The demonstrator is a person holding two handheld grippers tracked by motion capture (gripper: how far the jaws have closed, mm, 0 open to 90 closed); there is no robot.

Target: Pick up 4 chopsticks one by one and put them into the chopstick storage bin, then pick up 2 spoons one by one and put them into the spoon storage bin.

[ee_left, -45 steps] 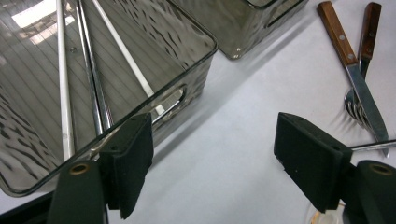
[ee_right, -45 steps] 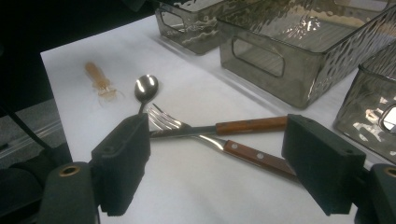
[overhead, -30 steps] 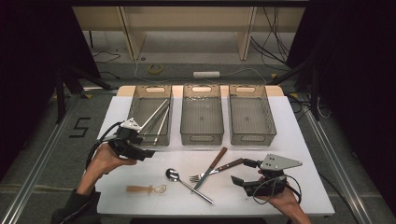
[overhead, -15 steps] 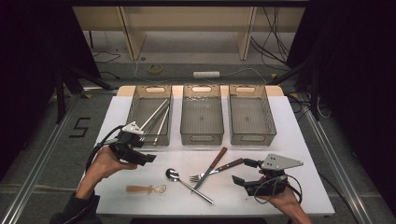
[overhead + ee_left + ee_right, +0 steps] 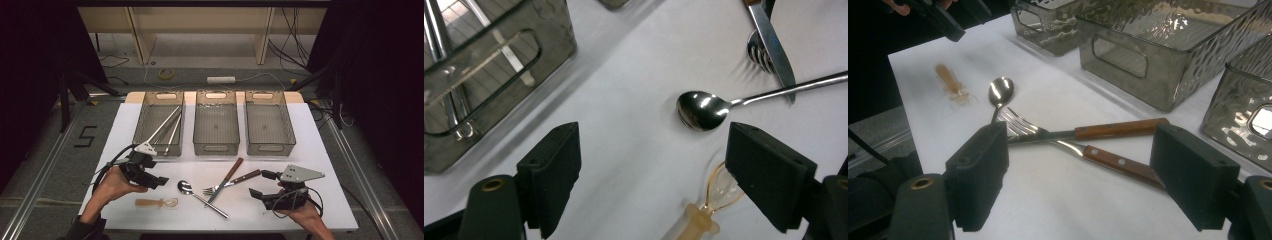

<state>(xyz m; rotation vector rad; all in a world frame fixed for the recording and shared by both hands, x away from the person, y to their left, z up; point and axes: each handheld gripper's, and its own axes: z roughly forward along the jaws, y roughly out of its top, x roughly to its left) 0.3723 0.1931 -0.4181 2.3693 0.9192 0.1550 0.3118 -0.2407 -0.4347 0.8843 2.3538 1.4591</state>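
A metal spoon (image 5: 186, 188) lies near the table's front, its handle passing under a wood-handled knife (image 5: 227, 177) and fork (image 5: 235, 181) that cross each other. A small clear plastic utensil with a tan handle (image 5: 156, 203) lies left of the spoon. My left gripper (image 5: 156, 181) is open just left of the spoon bowl (image 5: 701, 110), above the plastic utensil (image 5: 711, 205), with nothing between its jaws. My right gripper (image 5: 261, 185) is open by the fork's riveted handle (image 5: 1118, 162), also holding nothing; the knife handle (image 5: 1120, 128) lies just beyond.
Three clear grey bins stand in a row at mid-table: the left bin (image 5: 145, 142) holds several long metal utensils, while the middle bin (image 5: 215, 147) and right bin (image 5: 270, 147) look empty. The white table (image 5: 320, 150) ends close behind both hands.
My left gripper has come back from the left bin toward the front edge and slightly right, nearer the spoon. The right gripper has hardly moved.
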